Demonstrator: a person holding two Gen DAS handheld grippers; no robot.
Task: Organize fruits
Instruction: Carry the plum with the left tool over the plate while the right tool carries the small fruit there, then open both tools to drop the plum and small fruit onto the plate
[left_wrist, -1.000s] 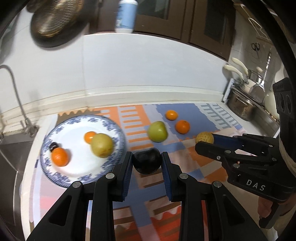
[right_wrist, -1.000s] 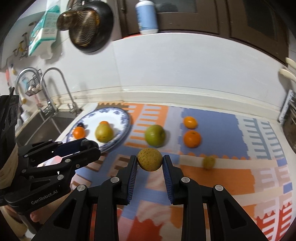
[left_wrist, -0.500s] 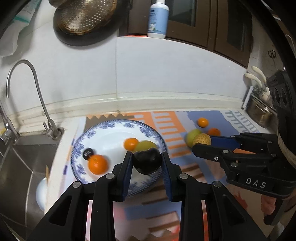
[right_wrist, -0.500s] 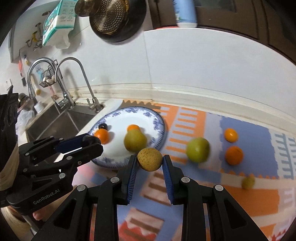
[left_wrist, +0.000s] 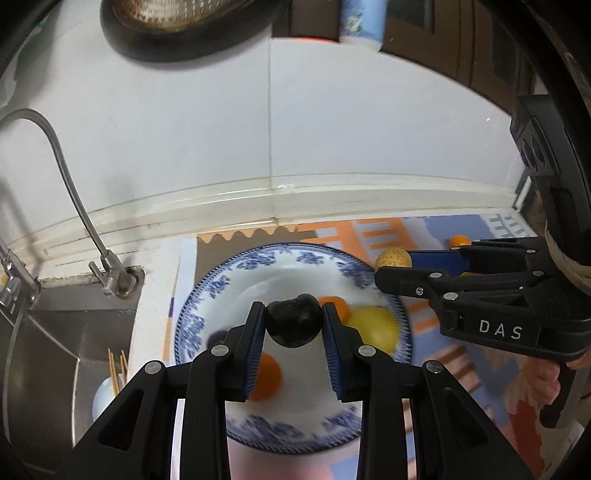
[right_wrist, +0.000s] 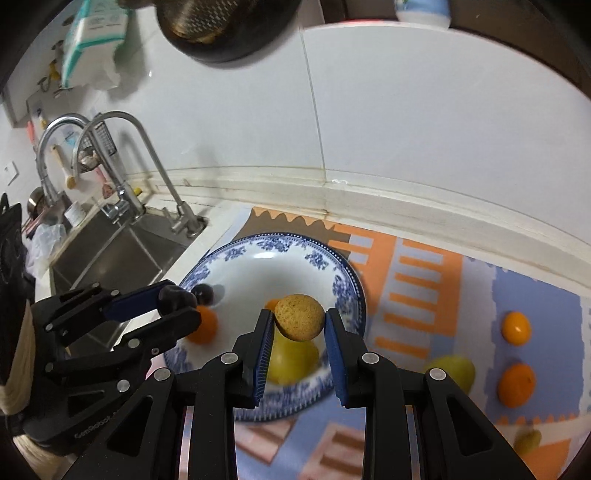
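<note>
Hiding much of the plate (left_wrist: 236, 273): left gripper (left_wrist: 293, 326) clamping dark fruit (left_wrist: 293, 325), right gripper (right_wrist: 299, 325) clamping speckled fruit (right_wrist: 300, 316).

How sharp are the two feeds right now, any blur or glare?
Left wrist: the dark fruit in the left tongs is crisp, the plate beneath smeared. Right wrist: the speckled fruit is sharp, the mat fruit soft; no strong glare.

The plate's (left_wrist: 207, 291) near rim is hidden behind the left gripper's fingers (left_wrist: 255, 343). A small dark fruit (left_wrist: 218, 336) at its left is blurred. The bottle (right_wrist: 421, 9) is cut off at the top edge.
</note>
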